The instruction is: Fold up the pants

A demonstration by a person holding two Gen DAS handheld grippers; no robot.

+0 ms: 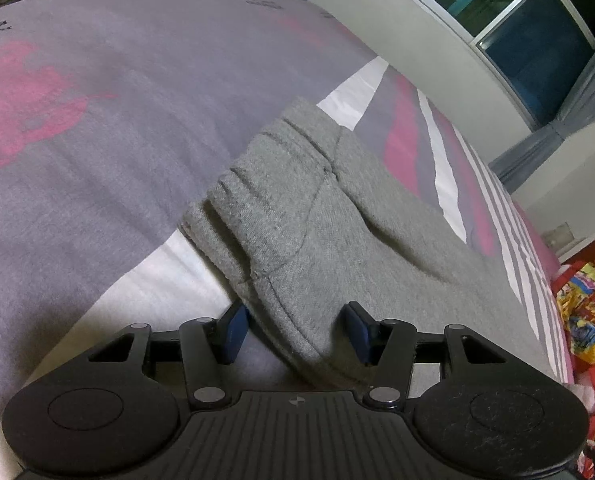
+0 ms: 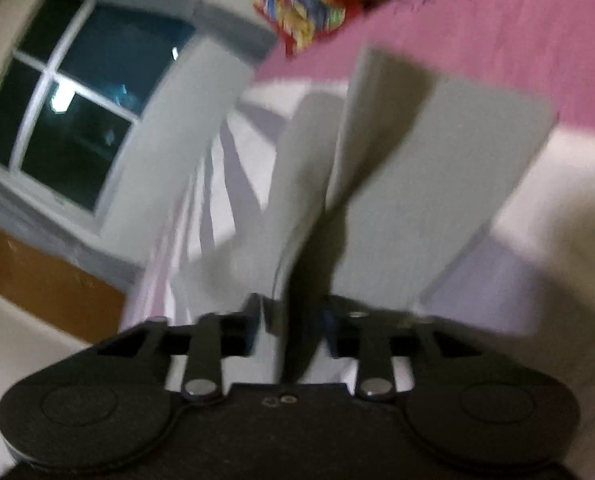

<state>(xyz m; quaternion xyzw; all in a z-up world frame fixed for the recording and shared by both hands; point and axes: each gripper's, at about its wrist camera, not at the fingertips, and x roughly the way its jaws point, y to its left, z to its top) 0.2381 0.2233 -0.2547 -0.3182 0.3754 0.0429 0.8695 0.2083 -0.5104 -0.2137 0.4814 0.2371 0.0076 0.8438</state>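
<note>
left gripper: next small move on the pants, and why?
Probably close the left gripper on the grey pants. Its jaws are open with the fabric edge lying between them on the bedspread, not yet pinched. The right gripper looks shut on pants fabric, though that view is blurred.

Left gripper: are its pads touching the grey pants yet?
Apart. The left wrist view shows the left gripper open around the edge of the grey pants, with a gap visible inside each blue pad.

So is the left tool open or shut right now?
Open. The left tool has its blue pads set apart, with the grey pants hem lying between them.
</note>
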